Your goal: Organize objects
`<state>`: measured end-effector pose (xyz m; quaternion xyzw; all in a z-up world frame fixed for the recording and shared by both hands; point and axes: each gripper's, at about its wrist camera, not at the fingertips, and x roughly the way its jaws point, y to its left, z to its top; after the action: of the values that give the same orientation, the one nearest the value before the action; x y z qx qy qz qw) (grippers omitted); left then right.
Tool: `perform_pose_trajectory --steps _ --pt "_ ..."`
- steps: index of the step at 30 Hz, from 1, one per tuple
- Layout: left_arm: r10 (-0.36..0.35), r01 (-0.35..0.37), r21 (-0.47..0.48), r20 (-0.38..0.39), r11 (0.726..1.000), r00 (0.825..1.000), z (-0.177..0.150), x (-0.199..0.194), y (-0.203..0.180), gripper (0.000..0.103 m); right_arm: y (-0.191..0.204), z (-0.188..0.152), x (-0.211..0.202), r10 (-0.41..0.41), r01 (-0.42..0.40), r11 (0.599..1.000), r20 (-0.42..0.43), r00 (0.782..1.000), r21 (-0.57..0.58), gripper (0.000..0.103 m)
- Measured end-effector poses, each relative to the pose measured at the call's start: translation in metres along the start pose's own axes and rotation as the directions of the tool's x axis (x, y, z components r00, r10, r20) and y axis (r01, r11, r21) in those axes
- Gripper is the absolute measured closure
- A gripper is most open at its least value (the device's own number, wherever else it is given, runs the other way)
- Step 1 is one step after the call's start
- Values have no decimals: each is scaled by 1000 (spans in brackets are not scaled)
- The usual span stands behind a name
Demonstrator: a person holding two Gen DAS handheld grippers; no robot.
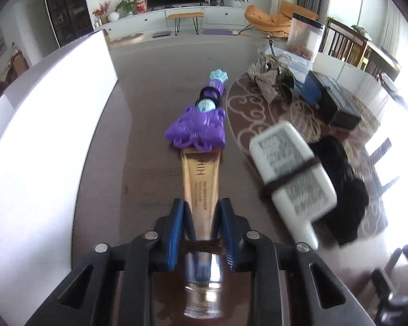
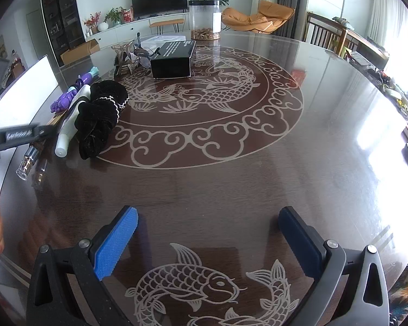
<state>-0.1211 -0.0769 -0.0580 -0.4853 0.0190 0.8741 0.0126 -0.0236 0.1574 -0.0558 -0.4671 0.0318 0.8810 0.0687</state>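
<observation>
- Two views, left wrist first: the left gripper (image 1: 201,233) has its blue pads closed on a gold cosmetic tube (image 1: 201,184), gripping near the clear cap end, where a brown hair tie wraps the tube.
- The tube lies lengthwise toward 12 o'clock, its flat tail touching a purple toy wand (image 1: 197,125) that continues the line.
- At 3 o'clock a white tube (image 1: 291,174) with a dark band round it looks blurred; beside it, further right, lies a black velvet scrunchie (image 1: 340,190).
- Judged by look, the gold tube is light, soft-walled and glossy, so it may squash or slip; the stiffer shoulder near the cap seems the safest hold.
- A white board (image 1: 46,125) stands along the left at 9 o'clock.
- Right wrist view: the right gripper (image 2: 208,244) is spread wide and holds nothing, hovering over the table (image 2: 231,190).
- At 10 o'clock the same row shows: wand, white tube, scrunchie, and the clear cap of the gold tube under the other gripper's black frame.
- At 12 o'clock stand a black box (image 2: 174,59) and a clear canister (image 2: 205,19).
- The tabletop is dark wood under glossy glass with pale carp and cloud patterns, likely slick; beyond it are a television (image 2: 159,0), a low white cabinet and an orange chair (image 2: 255,16).
</observation>
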Motion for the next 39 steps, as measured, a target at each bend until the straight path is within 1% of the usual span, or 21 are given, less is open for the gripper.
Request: perform_pose_trajectory --steps 2,3,6,10,11,12,13,14,15,18,22,39 --pt "-2 2 -12 11 1000 1000 -15 -10 4 76 0 0 0 0 0 1000 0 1000 0 0" --pt "-2 2 -13 15 1000 1000 -19 -11 0 76 0 0 0 0 0 1000 0 1000 0 0" --pt "-5 6 -22 28 1000 1000 -45 -27 6 77 0 0 0 0 0 1000 0 1000 0 0" --pt "-19 19 -1 59 1000 998 -55 -33 9 75 0 0 0 0 0 1000 1 1000 0 0" --pt "-21 21 2 64 1000 998 -55 -32 7 69 0 0 0 0 0 1000 1 1000 0 0" --pt "-21 21 6 66 1000 998 -55 -31 7 61 0 0 0 0 0 1000 1 1000 0 0" --pt "-16 15 8 59 1000 998 -54 -28 7 33 0 0 0 0 0 1000 1 1000 0 0" --pt "-13 13 -2 45 1000 999 -56 -22 5 8 0 0 0 0 0 1000 1 1000 0 0" --pt "-18 18 -15 34 1000 999 -55 -18 7 4 0 0 0 0 0 1000 1 1000 0 0" --pt "-19 19 2 30 1000 999 -53 -15 5 0 0 0 0 0 0 1000 1 1000 0 0" --pt "-29 29 11 28 1000 999 -54 -14 4 0 0 0 0 -1 1 1000 2 1000 0 0" --pt "-27 26 7 32 1000 999 -57 -17 6 0 1 0 0 -2 2 1000 4 1000 0 0"
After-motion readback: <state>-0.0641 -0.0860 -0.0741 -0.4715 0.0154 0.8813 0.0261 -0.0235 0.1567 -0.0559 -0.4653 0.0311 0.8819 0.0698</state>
